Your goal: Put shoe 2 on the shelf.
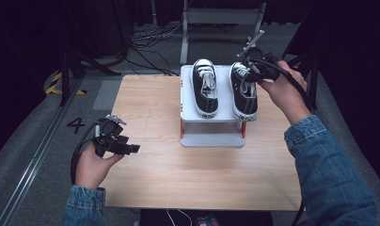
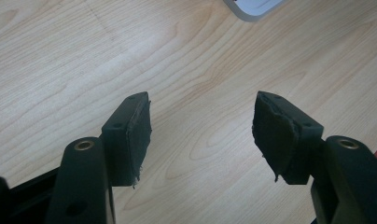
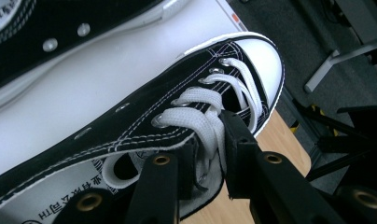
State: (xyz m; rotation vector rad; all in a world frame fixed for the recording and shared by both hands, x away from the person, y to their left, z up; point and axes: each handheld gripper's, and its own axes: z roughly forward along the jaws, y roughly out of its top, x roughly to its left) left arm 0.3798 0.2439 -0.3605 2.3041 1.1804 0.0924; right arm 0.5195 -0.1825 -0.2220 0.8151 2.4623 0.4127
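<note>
A dark room with grey floor and loose cables surrounds a pale wooden table (image 1: 188, 165), on whose far side stands a small white stand (image 1: 211, 127) carrying two black sneakers with white toes and laces. In the right gripper view, the right gripper (image 3: 205, 154) has its two black jaws closed on the tongue and lace area of the right shoe (image 3: 177, 112), one jaw inside the opening and the other against the laces from outside, so the fabric is pinched between the pads. That shoe lies on the stand's white top with its toe cap reaching toward the stand's edge, beyond which the table and the floor show. In the high view the right gripper (image 1: 255, 66) sits at the far end of the right shoe (image 1: 243, 92), held by the right hand (image 1: 282, 89), whose denim sleeve runs down to the lower right corner. The left shoe (image 1: 205, 87) stands just beside it on the stand, untouched and roughly parallel. The left gripper (image 2: 203, 135) has its jaws parted about halfway, with nothing between them but bare wood; a corner of the stand (image 2: 252, 7) shows at the top of its view. In the high view the left gripper (image 1: 115, 139) hangs over the table's left edge, well apart from the stand, held in the left hand (image 1: 91, 167).
</note>
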